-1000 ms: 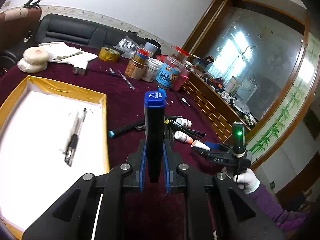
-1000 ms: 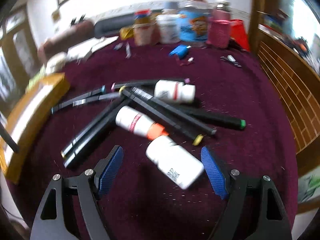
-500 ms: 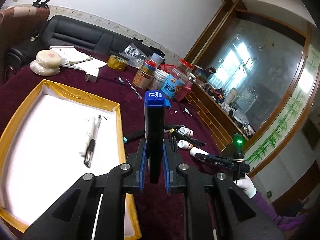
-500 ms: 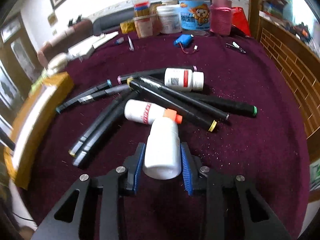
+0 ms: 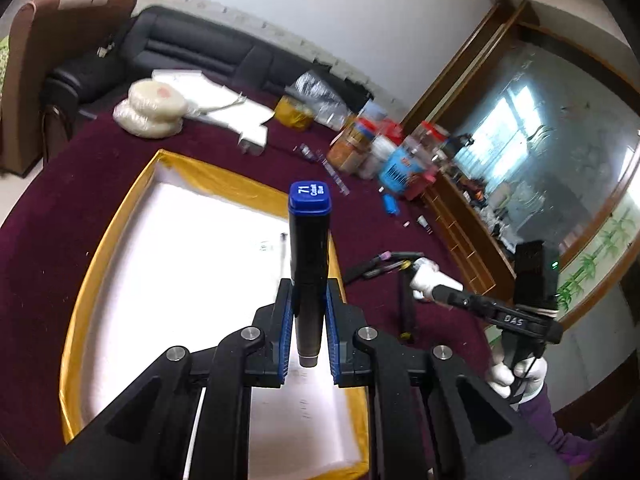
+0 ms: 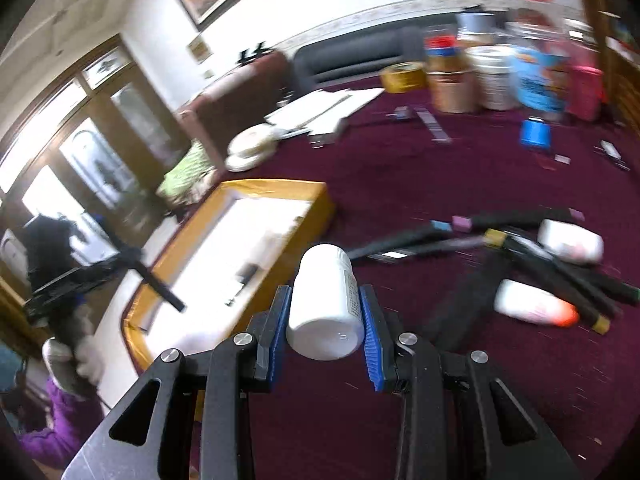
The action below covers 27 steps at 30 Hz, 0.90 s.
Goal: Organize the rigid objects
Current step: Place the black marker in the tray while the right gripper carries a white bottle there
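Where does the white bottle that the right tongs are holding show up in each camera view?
Left wrist view: the white bottle is right of centre, small, at the tip of the right tongs over the maroon cloth.
Right wrist view: the white bottle is at lower centre, large, clamped between the blue pads.
Shared landmark: the yellow-rimmed tray, left of the bottle in both views.

Black left gripper [image 5: 309, 336] with blue pads [image 5: 285, 332], silver screws, white-gloved hand [image 5: 516, 374], purple sleeve
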Available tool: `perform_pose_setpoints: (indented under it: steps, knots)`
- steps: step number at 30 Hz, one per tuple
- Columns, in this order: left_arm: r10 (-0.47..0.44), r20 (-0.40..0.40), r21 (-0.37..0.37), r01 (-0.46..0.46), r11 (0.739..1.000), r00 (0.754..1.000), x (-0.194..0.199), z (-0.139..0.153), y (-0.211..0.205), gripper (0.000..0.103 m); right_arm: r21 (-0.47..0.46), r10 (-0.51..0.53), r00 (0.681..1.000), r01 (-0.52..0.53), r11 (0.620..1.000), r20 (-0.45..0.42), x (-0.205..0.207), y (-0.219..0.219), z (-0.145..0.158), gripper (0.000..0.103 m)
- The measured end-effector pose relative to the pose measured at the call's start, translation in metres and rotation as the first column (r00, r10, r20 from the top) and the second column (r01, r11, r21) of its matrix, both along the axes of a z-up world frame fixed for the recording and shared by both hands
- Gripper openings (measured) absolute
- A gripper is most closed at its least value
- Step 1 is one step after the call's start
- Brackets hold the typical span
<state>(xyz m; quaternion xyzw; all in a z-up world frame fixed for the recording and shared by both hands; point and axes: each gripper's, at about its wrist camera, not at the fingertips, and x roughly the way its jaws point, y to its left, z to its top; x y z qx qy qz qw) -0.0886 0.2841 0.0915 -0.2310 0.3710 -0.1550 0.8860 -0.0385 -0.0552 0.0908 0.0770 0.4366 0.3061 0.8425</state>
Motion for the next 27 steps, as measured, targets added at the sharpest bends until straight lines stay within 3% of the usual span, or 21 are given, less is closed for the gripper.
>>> perform_pose_setpoints:
  steps: [8, 12, 16, 24, 27]
  knots:
    - [-0.016, -0.184, 0.011, 0.018, 1.0, 0.983, 0.072, -0.041, 0.018, 0.013, -0.02, 0.088, 0.993, -0.09, 0.996, -0.074, 0.032, 0.108, -0.02, 0.03]
    - [-0.016, -0.244, -0.043, 0.006, 0.999, 0.97, 0.097, -0.06, 0.026, 0.013, -0.009, 0.091, 0.988, -0.093, 0.996, -0.128, 0.048, 0.144, -0.031, 0.03]
    - [0.014, -0.277, 0.016, -0.01, 1.0, 0.961, 0.114, -0.071, 0.024, 0.013, -0.021, 0.078, 0.986, -0.081, 0.996, -0.144, 0.065, 0.172, -0.036, 0.03]
    - [0.079, -0.296, -0.05, -0.098, 0.994, 0.952, 0.112, -0.081, 0.049, 0.013, -0.056, 0.053, 0.987, -0.062, 0.997, -0.151, 0.09, 0.206, -0.048, 0.03]
    - [0.095, -0.279, -0.07, -0.119, 0.99, 0.956, 0.103, -0.073, 0.055, 0.024, -0.082, 0.064, 0.989, -0.075, 0.994, -0.131, 0.09, 0.215, -0.048, 0.03]
